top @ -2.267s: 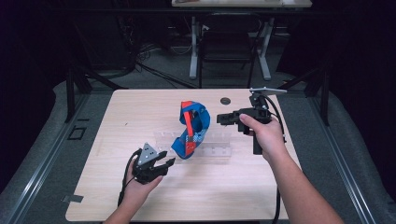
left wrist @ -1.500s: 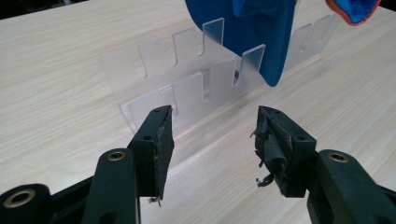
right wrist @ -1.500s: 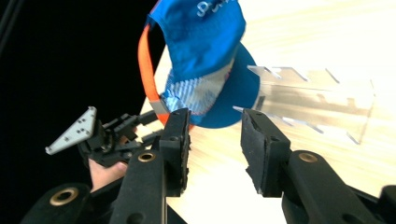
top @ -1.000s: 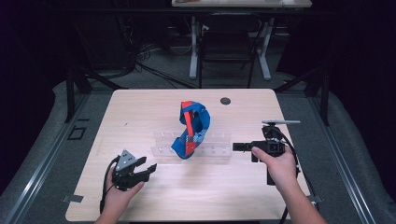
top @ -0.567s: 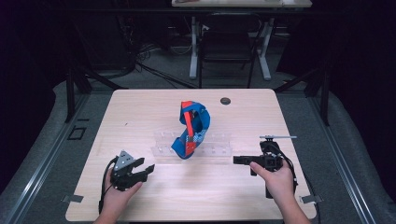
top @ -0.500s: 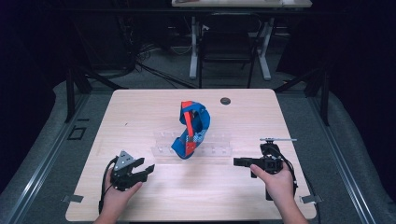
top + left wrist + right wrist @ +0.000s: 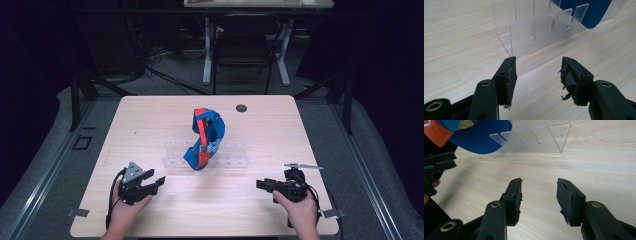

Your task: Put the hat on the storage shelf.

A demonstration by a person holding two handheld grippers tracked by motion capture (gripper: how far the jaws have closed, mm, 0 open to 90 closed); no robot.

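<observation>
A blue cap with a red panel (image 7: 206, 137) rests tilted in a clear slotted acrylic rack (image 7: 227, 156) at the table's middle. The rack (image 7: 536, 32) and the cap's blue edge (image 7: 586, 10) lie just ahead in the left gripper view. My left gripper (image 7: 156, 183) sits near the front left of the table, open and empty, its jaws (image 7: 537, 72) spread over bare wood. My right gripper (image 7: 262, 185) is at the front right, open and empty (image 7: 539, 192), pointing left toward the cap (image 7: 481, 137) and rack (image 7: 541, 137).
A small dark round disc (image 7: 241, 107) lies near the table's far edge. The wooden table (image 7: 150, 120) has bare surface around the rack. Table legs and cables stand on the dark floor beyond. The left gripper's black fingers (image 7: 436, 167) show at the left of the right gripper view.
My right gripper has pulled back from beside the cap to the front right of the table. The left gripper has drawn back slightly toward the front edge. The cap stays on the rack.
</observation>
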